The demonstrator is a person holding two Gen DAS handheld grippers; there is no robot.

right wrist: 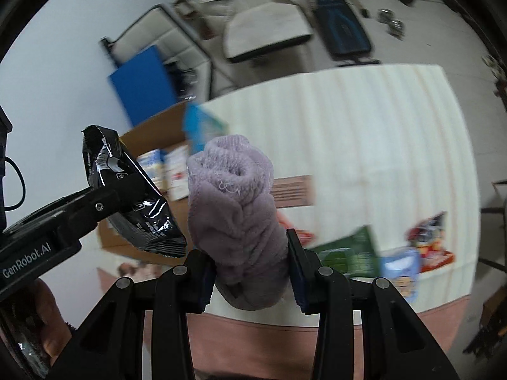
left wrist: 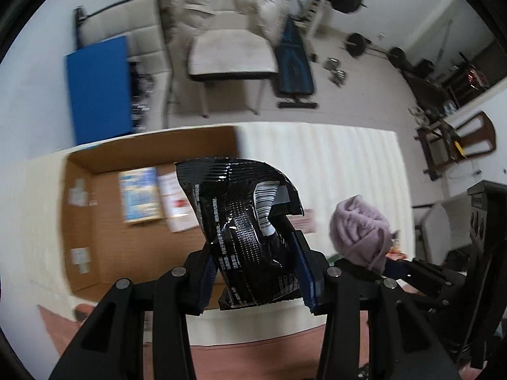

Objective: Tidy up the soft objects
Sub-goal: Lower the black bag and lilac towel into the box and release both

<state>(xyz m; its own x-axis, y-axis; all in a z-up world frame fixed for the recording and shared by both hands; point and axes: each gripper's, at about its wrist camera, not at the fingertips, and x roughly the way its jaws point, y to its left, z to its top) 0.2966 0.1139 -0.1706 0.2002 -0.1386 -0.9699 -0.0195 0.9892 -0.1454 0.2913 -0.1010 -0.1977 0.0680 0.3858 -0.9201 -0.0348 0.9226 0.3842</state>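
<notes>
Left gripper (left wrist: 256,269) pinches a black foil packet (left wrist: 247,224), held above the near edge of the cardboard box (left wrist: 104,221). Right gripper (right wrist: 252,272) squeezes a rolled lilac sock (right wrist: 234,212) above the white mat (right wrist: 364,145). Farther right, snack packets (right wrist: 396,253) lie on the mat; beyond, a chair (left wrist: 231,47).

The left gripper (left wrist: 258,272) is closed on a crumpled black foil packet (left wrist: 250,231) that stands up between its fingers. Beyond it, on the left, an open cardboard box (left wrist: 95,228) holds a blue-and-yellow packet (left wrist: 139,198) and a white one (left wrist: 176,201) lying flat on its bottom. The box rests on a cream ribbed cloth (left wrist: 332,164). To the right, a rolled lilac towel (left wrist: 359,231) rises from the right gripper (left wrist: 405,269), near the black packet. Far off stands a chair (left wrist: 231,50) draped with a pale coat.
</notes>
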